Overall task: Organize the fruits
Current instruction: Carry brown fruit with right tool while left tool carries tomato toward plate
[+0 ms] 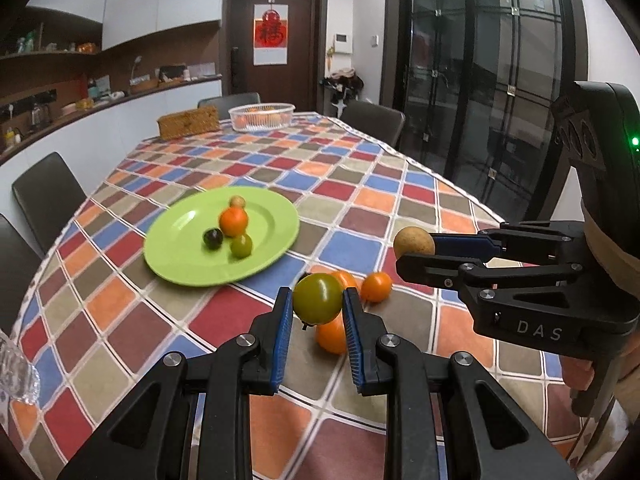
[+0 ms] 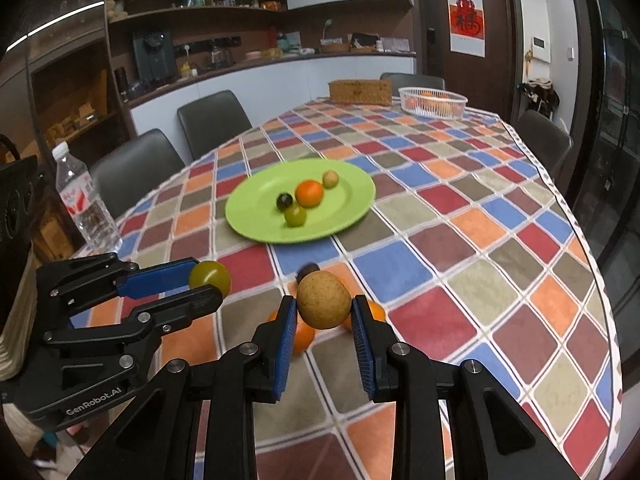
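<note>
My left gripper (image 1: 317,300) is shut on a green tomato (image 1: 318,298), held above the checkered tablecloth; it also shows in the right wrist view (image 2: 210,278). My right gripper (image 2: 324,306) is shut on a tan round fruit (image 2: 324,300), also seen in the left wrist view (image 1: 414,243). A green plate (image 1: 180,252) ahead holds an orange fruit (image 1: 233,221), a dark one (image 1: 213,238), a small green one (image 1: 241,245) and a small tan one (image 1: 237,201). Orange fruits (image 1: 376,286) and a dark fruit (image 2: 309,269) lie on the cloth under the grippers.
A clear basket of fruit (image 1: 262,116) and a woven box (image 1: 188,121) stand at the table's far end. A water bottle (image 2: 86,204) stands at the left table edge. Dark chairs (image 1: 48,196) ring the table. The right table edge (image 2: 576,224) curves near.
</note>
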`<state>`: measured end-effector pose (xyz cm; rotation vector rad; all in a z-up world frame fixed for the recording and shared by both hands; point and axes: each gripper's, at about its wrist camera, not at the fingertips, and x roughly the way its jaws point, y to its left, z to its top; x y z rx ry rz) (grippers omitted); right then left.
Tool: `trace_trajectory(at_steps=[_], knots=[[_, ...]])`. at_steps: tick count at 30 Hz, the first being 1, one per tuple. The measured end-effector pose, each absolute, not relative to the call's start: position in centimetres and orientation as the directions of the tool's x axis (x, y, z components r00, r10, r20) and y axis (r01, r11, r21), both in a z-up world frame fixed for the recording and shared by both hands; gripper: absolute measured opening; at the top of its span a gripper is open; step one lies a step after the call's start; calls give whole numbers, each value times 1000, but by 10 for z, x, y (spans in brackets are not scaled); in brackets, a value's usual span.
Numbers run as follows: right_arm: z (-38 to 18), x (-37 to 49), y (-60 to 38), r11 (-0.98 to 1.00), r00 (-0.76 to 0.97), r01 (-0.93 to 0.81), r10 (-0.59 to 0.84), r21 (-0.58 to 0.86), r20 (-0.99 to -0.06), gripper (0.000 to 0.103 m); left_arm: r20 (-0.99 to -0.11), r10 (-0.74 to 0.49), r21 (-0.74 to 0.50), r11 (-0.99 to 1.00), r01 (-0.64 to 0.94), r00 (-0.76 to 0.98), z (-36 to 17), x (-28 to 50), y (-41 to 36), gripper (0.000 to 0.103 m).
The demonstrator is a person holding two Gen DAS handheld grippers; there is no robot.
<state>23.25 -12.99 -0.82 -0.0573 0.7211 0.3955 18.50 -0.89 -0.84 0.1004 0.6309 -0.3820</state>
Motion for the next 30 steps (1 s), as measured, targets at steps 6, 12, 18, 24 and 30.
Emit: trace_trajectory(at_steps=[6, 12, 18, 24, 30], knots=[[6, 237, -118, 919, 701, -384, 353, 89, -620, 29, -555, -294, -1, 936, 353, 778, 7, 190, 2, 25], [15, 251, -106, 914, 709, -395, 368, 94, -601, 29, -527, -268, 19, 945, 327, 806, 18, 198, 13, 25], [18, 266, -97, 914, 713, -396, 369, 92, -596, 29, -515, -246, 26, 953, 302, 821, 22, 210, 20, 25], [23, 280, -87, 912, 718, -402, 367, 78, -591, 29, -515, -225, 25, 960, 277, 827, 23, 226, 28, 25], [23, 297, -78, 910, 718, -408, 366, 67, -592, 29, -522, -215, 12, 966, 258, 826, 21, 246, 36, 25]])
